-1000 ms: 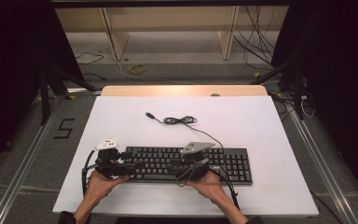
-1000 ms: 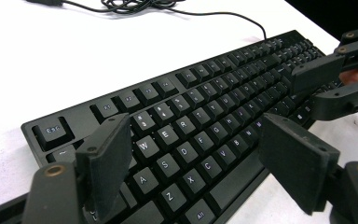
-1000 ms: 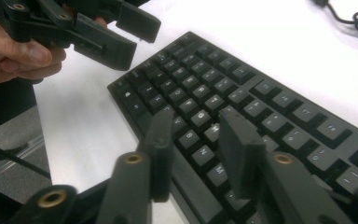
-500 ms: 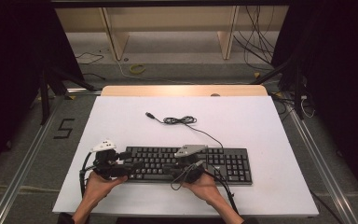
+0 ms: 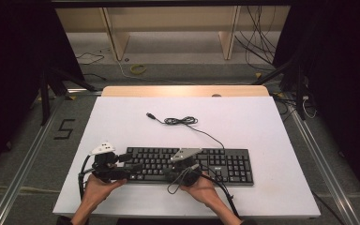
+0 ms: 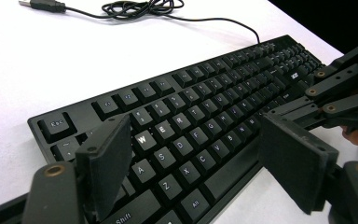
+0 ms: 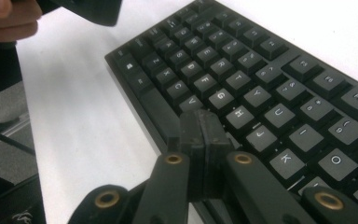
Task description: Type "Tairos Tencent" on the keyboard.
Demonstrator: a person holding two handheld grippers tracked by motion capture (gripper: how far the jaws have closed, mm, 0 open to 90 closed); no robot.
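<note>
High view showed the keyboard (image 5: pixel 187 165) lying near the white tabletop's (image 5: pixel 262 122) front edge. At its left end, the left gripper (image 6: pixel 200 168) stood spread. Over its front-middle keys, the right gripper (image 7: pixel 199 140) was pressed together, empty.

Your left gripper (image 6: pixel 200 163) stands with its jaws spread wide, one pad (image 6: pixel 109 163) low at its left and the other at its right, and your left hand (image 5: pixel 96 186) grips it from behind with the forearm running back toward you. Your right gripper (image 7: pixel 200 135) has its two jaws pressed flat together with no gap between them. Your right hand (image 5: pixel 201 190) cups it from behind.
</note>
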